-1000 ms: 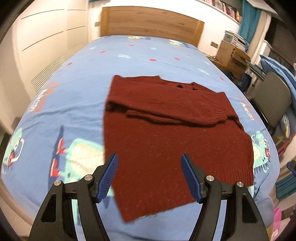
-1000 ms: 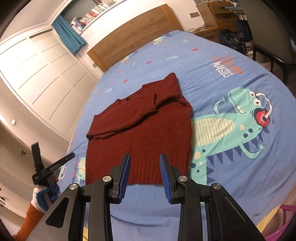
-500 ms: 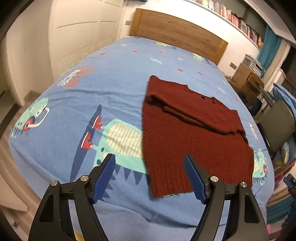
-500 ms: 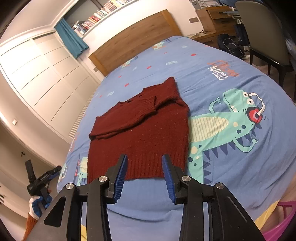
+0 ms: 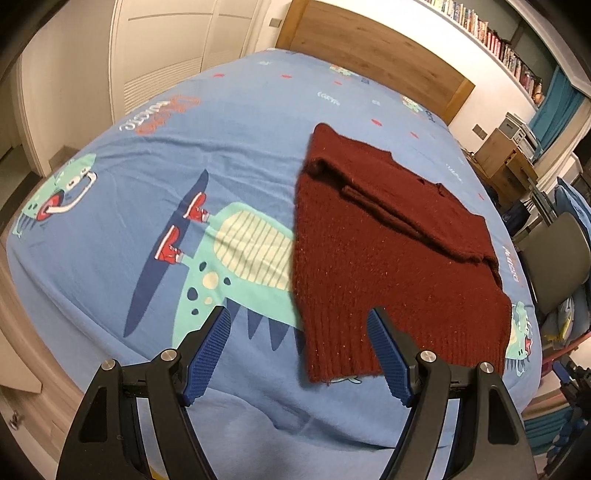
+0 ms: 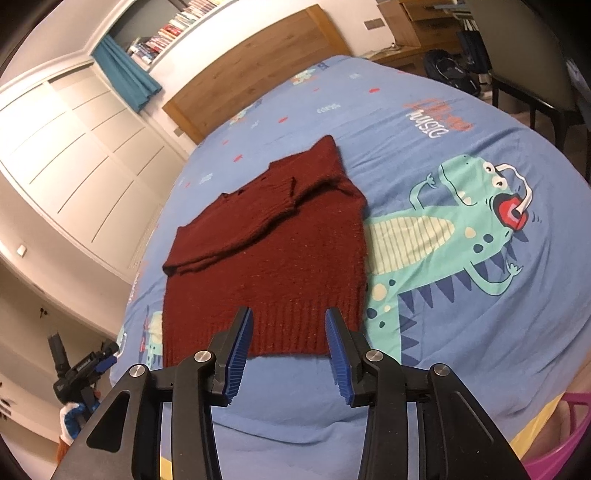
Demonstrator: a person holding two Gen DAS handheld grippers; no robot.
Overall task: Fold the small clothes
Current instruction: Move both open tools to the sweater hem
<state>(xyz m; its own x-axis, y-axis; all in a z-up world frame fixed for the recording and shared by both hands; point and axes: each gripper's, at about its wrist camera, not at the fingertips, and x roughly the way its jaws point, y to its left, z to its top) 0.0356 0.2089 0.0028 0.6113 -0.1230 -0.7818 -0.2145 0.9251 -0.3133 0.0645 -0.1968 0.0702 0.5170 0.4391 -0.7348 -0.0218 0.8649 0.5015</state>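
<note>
A dark red knitted sweater (image 5: pixel 388 254) is seen laid flat on a bed covered by a blue sheet printed with green cartoon dinosaurs (image 5: pixel 236 122). Both sleeves are folded across the chest, and the ribbed hem is turned toward the near edge of the bed.

The left tongs (image 5: pixel 299 354), black with blue ribbed pads, are held spread wide above the hem's left corner, which is framed between the pads without being touched. The right tongs (image 6: pixel 289 345) are held less widely apart above the middle of the hem (image 6: pixel 284 332); their jaws have just been opening, and only the hem's edge below is seen through the gap, nothing being pinched.

In the left wrist view, a bookshelf (image 5: pixel 491 33) high on the wall, a wooden cabinet (image 5: pixel 506 162) and a grey chair (image 5: pixel 554 254) are shown beyond the sweater. In the right wrist view, white wardrobe doors (image 6: pixel 74 155) and a teal curtain (image 6: pixel 125 77) are shown, and the other black tool is glimpsed at the lower left, gripped by a gloved hand (image 6: pixel 72 419).
</note>
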